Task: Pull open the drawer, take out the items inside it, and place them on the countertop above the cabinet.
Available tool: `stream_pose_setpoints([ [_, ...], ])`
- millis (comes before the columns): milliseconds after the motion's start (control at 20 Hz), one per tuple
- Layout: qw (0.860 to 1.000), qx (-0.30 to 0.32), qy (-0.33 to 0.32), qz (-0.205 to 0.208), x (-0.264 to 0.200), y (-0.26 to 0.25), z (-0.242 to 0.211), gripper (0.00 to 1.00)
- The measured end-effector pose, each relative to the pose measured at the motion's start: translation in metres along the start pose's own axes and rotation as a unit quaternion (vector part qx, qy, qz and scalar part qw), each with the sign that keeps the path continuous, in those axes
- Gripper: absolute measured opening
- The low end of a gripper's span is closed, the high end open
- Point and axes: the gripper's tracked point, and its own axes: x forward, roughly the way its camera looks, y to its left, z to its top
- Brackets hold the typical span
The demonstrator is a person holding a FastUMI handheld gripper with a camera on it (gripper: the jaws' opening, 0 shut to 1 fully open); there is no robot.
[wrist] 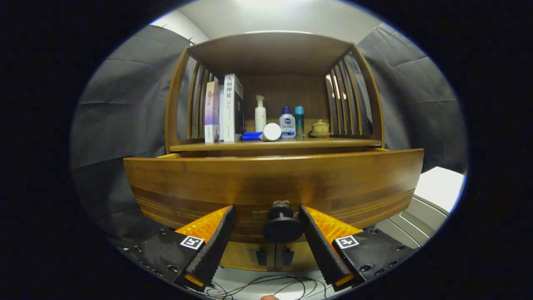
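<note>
The wooden drawer front (275, 183) bulges toward me just below the countertop (349, 143), and it stands out a little from the cabinet. What lies inside the drawer is hidden behind its front. A round dark knob (283, 227) sits at the bottom middle of the front. My gripper (267, 210) is open, with one finger on each side of the knob. The right finger is close against the knob and the left finger stands apart from it.
On the countertop stand books (227, 108), a white spray bottle (260, 113), a blue-capped bottle (287, 122), a teal bottle (299, 121), a lying blue tube (260, 134) and a small lidded pot (320, 128). Lower doors with dark handles (274, 256) sit below the drawer. Cables (266, 287) lie on the floor. A white unit (439, 187) stands right.
</note>
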Motion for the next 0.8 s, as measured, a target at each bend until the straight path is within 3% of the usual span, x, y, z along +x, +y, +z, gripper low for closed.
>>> stream_pose_setpoints([
  [800,1.000,0.001,0.014,-0.007,0.078,-0.001,0.010,0.98],
])
